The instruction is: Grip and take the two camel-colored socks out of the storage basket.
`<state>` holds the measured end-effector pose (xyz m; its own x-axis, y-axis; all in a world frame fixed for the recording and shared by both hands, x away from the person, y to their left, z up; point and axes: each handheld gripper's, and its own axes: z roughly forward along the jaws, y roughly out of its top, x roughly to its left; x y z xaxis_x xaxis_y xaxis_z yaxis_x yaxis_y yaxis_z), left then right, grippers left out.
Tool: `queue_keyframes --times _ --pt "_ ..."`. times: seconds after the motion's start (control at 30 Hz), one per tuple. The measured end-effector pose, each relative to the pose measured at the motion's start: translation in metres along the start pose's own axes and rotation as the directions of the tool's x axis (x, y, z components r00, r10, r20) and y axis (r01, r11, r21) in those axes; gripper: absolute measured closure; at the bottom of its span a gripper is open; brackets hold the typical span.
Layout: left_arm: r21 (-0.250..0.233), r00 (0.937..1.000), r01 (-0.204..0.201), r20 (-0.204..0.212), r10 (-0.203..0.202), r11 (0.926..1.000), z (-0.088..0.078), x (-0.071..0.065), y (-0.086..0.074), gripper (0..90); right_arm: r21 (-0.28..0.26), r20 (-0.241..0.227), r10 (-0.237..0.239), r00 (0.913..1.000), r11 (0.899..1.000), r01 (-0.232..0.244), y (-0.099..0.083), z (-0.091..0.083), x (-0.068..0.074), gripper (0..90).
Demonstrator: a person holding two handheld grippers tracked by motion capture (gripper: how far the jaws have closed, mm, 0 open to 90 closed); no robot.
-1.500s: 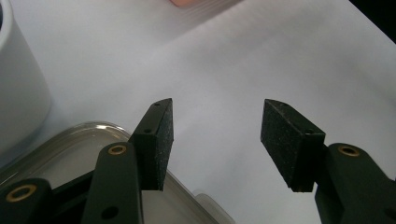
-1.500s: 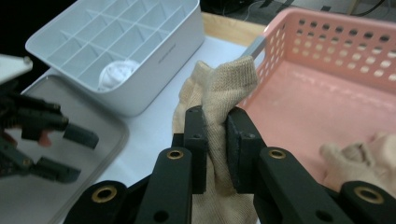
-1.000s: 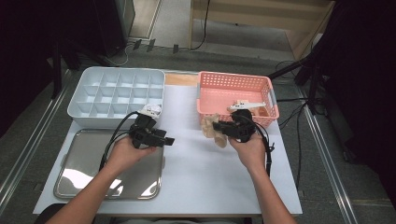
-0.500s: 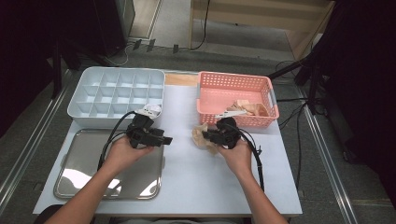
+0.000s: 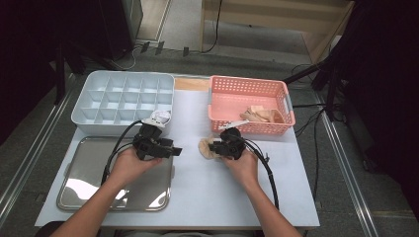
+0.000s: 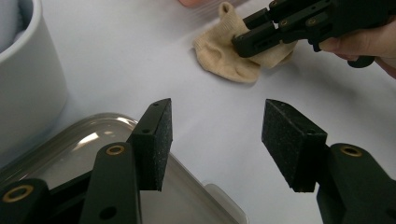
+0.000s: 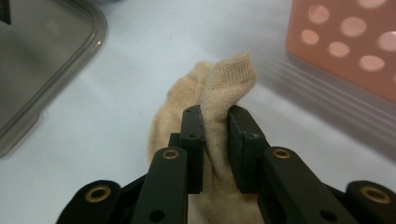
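Beige sock (image 7: 205, 121) lies bunched on the white table (image 5: 197, 187) just in front of the pink basket (image 5: 249, 91), a fold of it pinched between the right gripper (image 7: 215, 135), whose jaws have just been easing apart; its lower end is hidden behind them. More beige cloth (image 5: 259, 114) sits in the basket, hard to make out. The left gripper (image 6: 215, 140) hangs spread and empty over the corner of the metal tray (image 6: 84, 140).

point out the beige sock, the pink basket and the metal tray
beige sock (image 7: 219, 79), right gripper view, bunched knit above the jaws
pink basket (image 5: 249, 86), high view, back wall
metal tray (image 5: 74, 195), high view, bare floor near the front
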<state>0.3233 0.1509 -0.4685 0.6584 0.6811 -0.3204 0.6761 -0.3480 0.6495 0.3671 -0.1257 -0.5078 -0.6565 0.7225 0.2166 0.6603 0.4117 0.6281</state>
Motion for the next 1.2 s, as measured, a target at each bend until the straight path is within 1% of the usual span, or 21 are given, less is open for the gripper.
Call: queue_keyframes --times 0.17,0.2,0.23,0.27,0.3,0.37,0.4,0.43,0.47,0.5,0.53,0.57,0.63,0.67,0.8,0.97,1.2 --pt "0.002 1.0000 0.004 -0.003 -0.004 1.0000 -0.001 0.001 -0.001 44.3 0.004 -0.002 -0.004 1.0000 1.000 0.004 0.000 0.003 0.000 75.2" --pt "0.003 1.0000 0.005 -0.003 -0.005 1.0000 -0.001 0.001 -0.001 44.3 0.002 -0.010 0.000 0.9999 1.000 0.000 0.000 0.003 0.000 72.4" --pt "0.003 1.0000 0.004 -0.003 -0.004 1.0000 -0.001 0.001 -0.001 44.3 0.000 -0.007 -0.003 1.0000 1.000 0.003 0.000 0.002 0.000 69.9" --pt "0.003 1.0000 0.004 -0.003 -0.004 1.0000 -0.001 0.001 -0.001 44.3 0.000 -0.007 -0.003 1.0000 1.000 0.003 0.000 0.002 0.000 69.9" --pt "0.002 1.0000 0.004 -0.003 -0.004 1.0000 0.000 0.001 -0.001 44.3 -0.004 -0.010 -0.006 0.9999 1.000 0.006 0.001 0.001 0.000 66.3" --pt "0.002 1.0000 0.004 -0.003 -0.004 1.0000 0.000 0.001 -0.001 44.3 -0.008 -0.006 -0.015 0.9999 1.000 0.015 0.001 0.000 0.000 65.3" --pt "0.002 1.0000 0.003 -0.003 -0.003 1.0000 0.000 0.001 -0.001 44.3 -0.014 -0.003 -0.012 0.9999 1.000 0.012 0.002 -0.004 0.001 63.2" --pt "0.002 1.0000 0.003 -0.003 -0.003 1.0000 0.000 0.001 -0.001 44.3 -0.014 -0.003 -0.012 0.9999 1.000 0.012 0.002 -0.004 0.001 63.2" --pt "0.003 1.0000 0.001 -0.002 -0.001 1.0000 0.000 0.001 -0.001 44.3 -0.023 -0.008 -0.022 0.9997 0.999 0.022 0.003 -0.006 0.000 62.7" --pt "0.003 1.0000 0.001 -0.002 -0.001 1.0000 0.000 0.002 -0.001 44.3 -0.026 -0.006 -0.015 0.9999 1.000 0.015 0.004 -0.009 0.001 62.2" --pt "0.004 1.0000 0.001 -0.001 -0.001 1.0000 0.000 0.002 -0.001 44.4 -0.049 -0.016 -0.016 0.9997 0.999 0.015 0.006 -0.015 0.001 61.6" --pt "0.004 1.0000 0.001 -0.001 -0.001 1.0000 0.000 0.002 -0.001 44.4 -0.059 -0.017 -0.012 0.9998 0.998 0.011 0.007 -0.018 0.001 61.5" --pt "0.006 1.0000 -0.001 -0.004 0.001 1.0000 0.001 0.001 -0.001 44.4 -0.064 -0.023 -0.010 0.9997 0.998 0.009 0.008 -0.021 0.001 61.3" --pt "0.006 1.0000 -0.002 -0.002 0.002 1.0000 0.001 0.001 -0.001 44.4 -0.074 -0.023 -0.010 0.9997 0.997 0.008 0.010 -0.027 0.001 61.3" --pt "0.007 1.0000 -0.005 -0.002 0.005 1.0000 0.002 0.001 0.000 44.5 -0.084 -0.009 -0.013 0.9999 0.996 0.012 0.013 -0.035 -0.001 61.6" --pt "0.008 1.0000 -0.005 -0.002 0.005 1.0000 0.002 0.001 0.000 44.5 -0.103 -0.001 -0.001 1.0000 0.995 0.001 0.017 -0.046 -0.006 62.0" --pt "0.009 1.0000 -0.004 0.002 0.004 1.0000 0.002 0.001 0.000 44.5 -0.147 -0.002 0.015 0.9999 0.989 -0.015 0.023 -0.060 -0.010 62.0"
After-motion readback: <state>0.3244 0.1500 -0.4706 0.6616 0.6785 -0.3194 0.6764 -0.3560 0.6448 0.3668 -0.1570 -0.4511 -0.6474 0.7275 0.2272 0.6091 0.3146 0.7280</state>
